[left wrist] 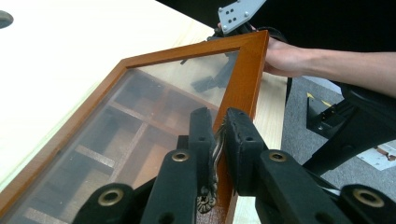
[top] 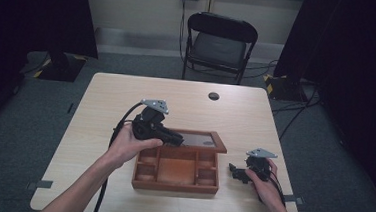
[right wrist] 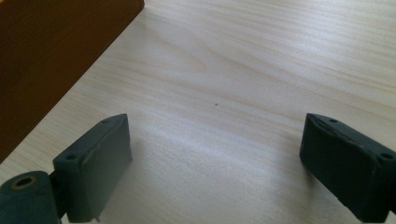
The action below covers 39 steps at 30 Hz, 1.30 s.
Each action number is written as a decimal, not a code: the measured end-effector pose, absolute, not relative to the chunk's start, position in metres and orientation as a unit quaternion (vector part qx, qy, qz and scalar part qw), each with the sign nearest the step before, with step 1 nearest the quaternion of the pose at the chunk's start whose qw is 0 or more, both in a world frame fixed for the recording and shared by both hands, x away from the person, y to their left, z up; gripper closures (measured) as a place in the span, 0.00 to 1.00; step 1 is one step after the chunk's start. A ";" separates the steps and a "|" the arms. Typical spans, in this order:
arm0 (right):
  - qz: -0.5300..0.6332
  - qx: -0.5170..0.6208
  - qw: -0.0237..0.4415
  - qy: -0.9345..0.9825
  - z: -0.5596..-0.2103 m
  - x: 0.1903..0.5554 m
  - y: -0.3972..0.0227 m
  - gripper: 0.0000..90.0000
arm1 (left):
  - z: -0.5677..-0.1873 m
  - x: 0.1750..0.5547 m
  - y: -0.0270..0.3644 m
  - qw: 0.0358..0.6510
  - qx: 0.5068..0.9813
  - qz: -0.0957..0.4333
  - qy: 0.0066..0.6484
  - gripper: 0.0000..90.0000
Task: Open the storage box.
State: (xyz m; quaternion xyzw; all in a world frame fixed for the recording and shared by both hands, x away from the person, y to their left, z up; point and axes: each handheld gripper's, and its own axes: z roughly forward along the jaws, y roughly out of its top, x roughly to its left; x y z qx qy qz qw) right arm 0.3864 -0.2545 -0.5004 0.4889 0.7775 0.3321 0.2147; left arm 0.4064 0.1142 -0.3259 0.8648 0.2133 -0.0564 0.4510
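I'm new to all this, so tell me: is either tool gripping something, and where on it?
The left gripper is shut on the metal clasp at the front edge of the box's glass lid. The right gripper holds nothing.

left gripper [left wrist: 217,135]: jaws clamped, raised | right gripper [right wrist: 215,158]: jaws wide apart, low
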 end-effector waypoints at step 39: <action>0.332 0.488 0.214 0.778 -0.500 0.387 -0.255 0.09 | -0.311 0.422 0.110 0.445 0.870 -0.030 0.210 0.91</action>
